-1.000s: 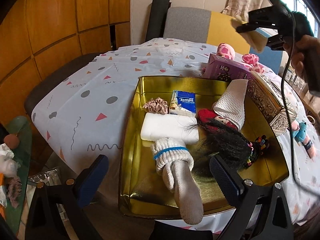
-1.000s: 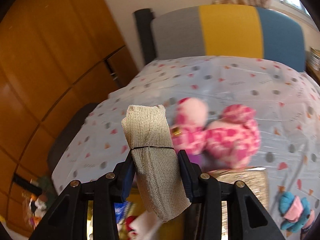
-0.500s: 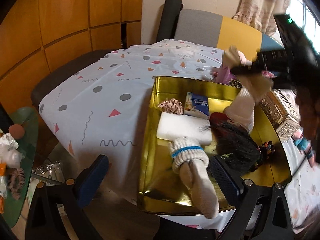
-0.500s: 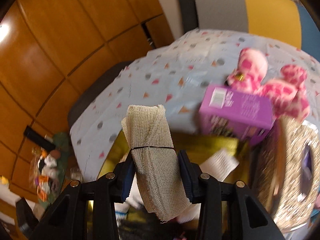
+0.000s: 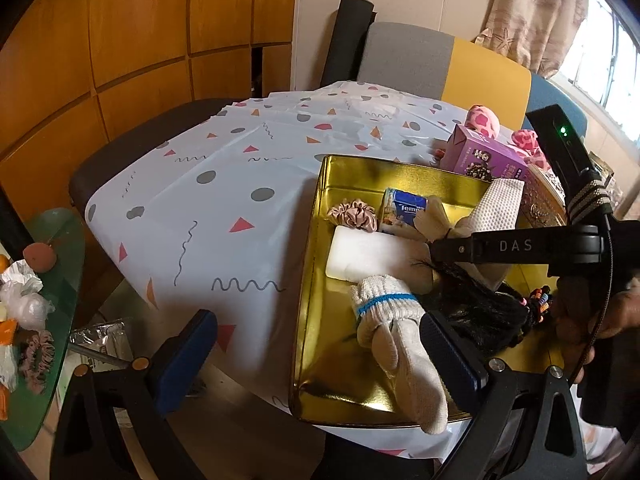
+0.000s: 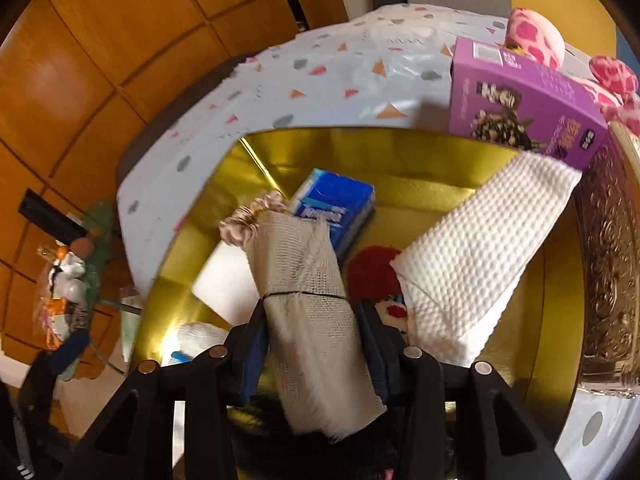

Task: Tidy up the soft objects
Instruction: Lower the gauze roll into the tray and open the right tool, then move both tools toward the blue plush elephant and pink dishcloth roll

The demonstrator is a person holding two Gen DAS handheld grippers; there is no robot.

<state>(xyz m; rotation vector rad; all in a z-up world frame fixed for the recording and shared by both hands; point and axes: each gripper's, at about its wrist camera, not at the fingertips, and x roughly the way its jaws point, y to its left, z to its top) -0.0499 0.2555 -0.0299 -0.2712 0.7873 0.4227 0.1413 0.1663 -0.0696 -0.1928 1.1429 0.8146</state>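
Observation:
A gold tray (image 5: 394, 168) (image 6: 360, 148) on the patterned table holds a pink scrunchie (image 5: 352, 216), a blue tissue pack (image 5: 404, 208) (image 6: 332, 204), a white pad (image 5: 368, 256), a white sock (image 5: 400, 344), a black-haired doll (image 5: 480, 312) and a folded white towel (image 6: 476, 260). My right gripper (image 6: 316, 340) is shut on a beige gauze roll (image 6: 312, 304) and holds it low over the tray's middle; it also shows in the left wrist view (image 5: 436, 224). My left gripper (image 5: 316, 356) is open and empty, at the tray's near edge.
A purple box (image 6: 520, 108) and pink plush toys (image 5: 484, 120) stand behind the tray. An ornate metal lid (image 6: 608, 264) lies to its right. A green side table (image 5: 36, 312) with clutter is at the left. A chair (image 5: 440, 60) stands beyond the table.
My right gripper has come down from above the plush toys into the tray with the gauze roll. The left gripper has shifted slightly left.

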